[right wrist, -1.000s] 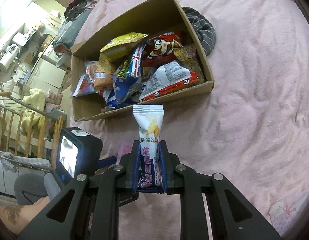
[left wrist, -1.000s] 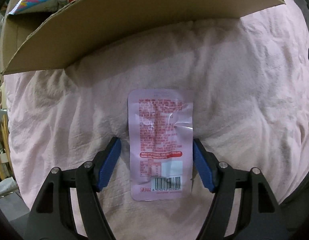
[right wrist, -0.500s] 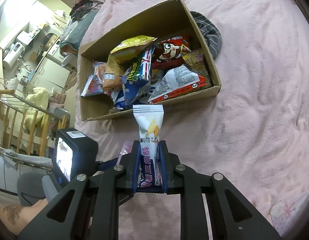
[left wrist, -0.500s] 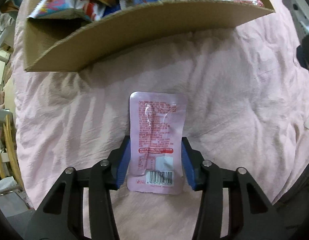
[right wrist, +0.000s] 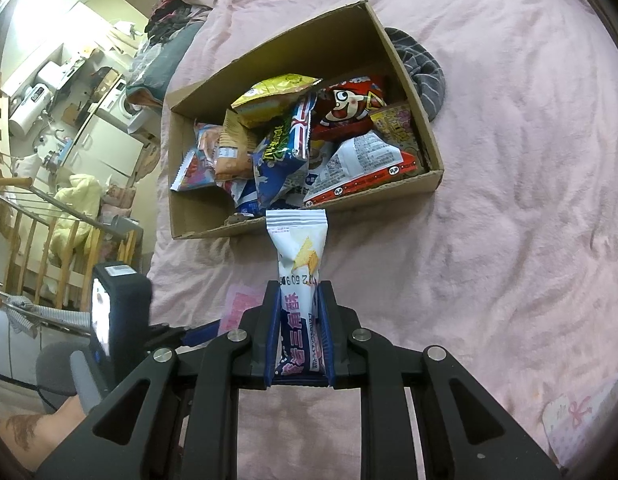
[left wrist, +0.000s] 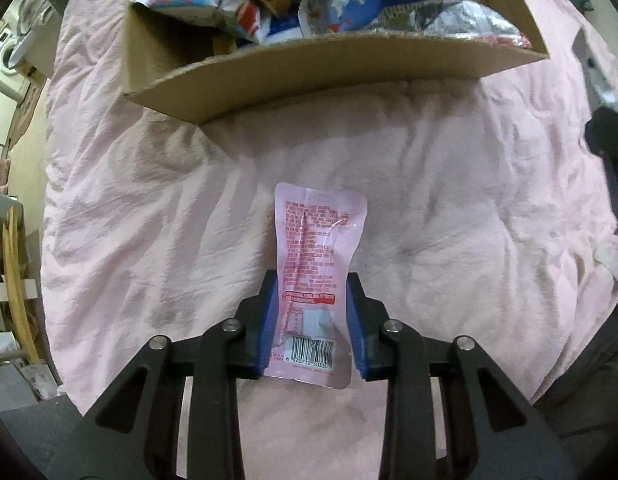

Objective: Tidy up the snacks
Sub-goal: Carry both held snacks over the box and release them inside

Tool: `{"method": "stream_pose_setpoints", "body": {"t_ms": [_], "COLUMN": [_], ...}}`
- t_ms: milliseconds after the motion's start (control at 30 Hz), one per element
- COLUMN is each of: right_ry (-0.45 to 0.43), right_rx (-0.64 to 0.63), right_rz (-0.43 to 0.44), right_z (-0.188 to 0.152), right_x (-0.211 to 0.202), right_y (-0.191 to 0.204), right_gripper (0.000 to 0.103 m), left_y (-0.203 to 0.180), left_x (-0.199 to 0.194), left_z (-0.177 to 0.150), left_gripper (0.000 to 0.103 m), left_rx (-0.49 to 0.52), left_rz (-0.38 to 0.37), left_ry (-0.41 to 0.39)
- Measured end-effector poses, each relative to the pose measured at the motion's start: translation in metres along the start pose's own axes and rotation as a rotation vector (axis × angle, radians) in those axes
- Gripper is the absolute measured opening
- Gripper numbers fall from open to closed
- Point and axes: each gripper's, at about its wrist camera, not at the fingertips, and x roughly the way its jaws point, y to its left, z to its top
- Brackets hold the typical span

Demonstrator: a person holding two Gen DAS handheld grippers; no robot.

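My left gripper point(left wrist: 311, 280) is shut on a pink flat snack pouch point(left wrist: 317, 248) with red print and a barcode, held above the pink bedsheet. The cardboard box point(left wrist: 309, 60) full of snack bags lies ahead of it. My right gripper point(right wrist: 299, 288) is shut on a white and blue snack packet point(right wrist: 297, 256), upright, just short of the box's near wall point(right wrist: 389, 190). The box holds several bags, among them a yellow one point(right wrist: 273, 94) and a red one point(right wrist: 349, 106). The left gripper's body point(right wrist: 117, 304) and pink pouch point(right wrist: 239, 308) show at lower left.
A pink bedsheet point(right wrist: 529, 160) covers the bed. A grey striped cloth point(right wrist: 425, 74) lies behind the box's right corner. A small pink patterned packet point(right wrist: 577, 424) lies at lower right. Wooden railing point(right wrist: 37, 248) and kitchen clutter stand off the bed's left side.
My left gripper closed on the pink pouch and lifted it, so the box now looks farther and its contents show. My right gripper rose slightly with its packet.
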Motion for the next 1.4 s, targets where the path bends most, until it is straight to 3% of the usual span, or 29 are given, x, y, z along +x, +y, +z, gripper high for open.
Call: {"method": "stream_pose_setpoints", "body": {"t_ms": [300,533,700,1100,1400], "right_ry": [-0.024,-0.098,-0.142,-0.218,-0.242], "right_rx": [0.0,0.012,0.011,-0.015,0.021], "right_rz": [0.007,0.028,0.027,-0.013,-0.034], "right_z": [0.001,0.015,0.031,0.078,0.105], "right_x": [-0.01,-0.026,-0.032,-0.011,0.016], "right_y": [0.0,-0.001,-0.002,0.0,-0.011], "right_gripper": [0.019,0.019,0.019,0.019,0.019], "left_y": [0.024,0.041,0.056,0.075,0.084], "left_x": [-0.069,-0.129,-0.141,-0.108,-0.082], "left_z": [-0.01,0.018,0.046,0.098,0.11], "left_gripper": [0.028,0.028,0.028,0.028,0.028], "left_rx": [-0.035,-0.1,-0.126,-0.161,-0.181], "left_rz": [-0.038,-0.064,-0.068,-0.1,-0.107], "left_ry": [-0.141,-0.324,-0.414,-0.464,-0.531]}}
